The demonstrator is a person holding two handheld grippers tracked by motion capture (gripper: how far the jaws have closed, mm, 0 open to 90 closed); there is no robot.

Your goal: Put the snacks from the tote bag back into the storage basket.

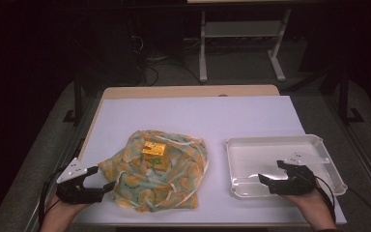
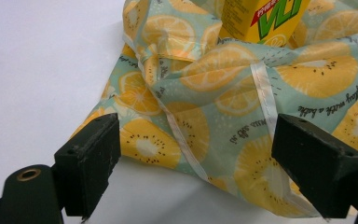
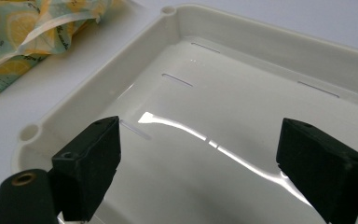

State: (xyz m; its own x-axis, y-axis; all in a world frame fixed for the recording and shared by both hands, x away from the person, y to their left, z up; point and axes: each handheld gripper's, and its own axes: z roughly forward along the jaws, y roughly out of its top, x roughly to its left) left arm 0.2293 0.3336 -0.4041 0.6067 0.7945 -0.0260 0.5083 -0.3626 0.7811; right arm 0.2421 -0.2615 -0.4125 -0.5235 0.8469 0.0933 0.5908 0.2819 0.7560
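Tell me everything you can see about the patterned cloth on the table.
The cloth is thin, light green fabric printed with orange and yellow fruit slices and small dark writing, edged with pale tape. It lies crumpled and partly spread on the white table cover, left of the white tray. A yellow carton rests on it. The open left gripper points at its near corner; whether it touches is unclear.

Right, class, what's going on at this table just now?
A person holds a gripper in each hand. The left gripper is open at the edge of a fruit-print cloth, on which a yellow carton sits. The right gripper is open over a white tray. Neither grips anything yet.
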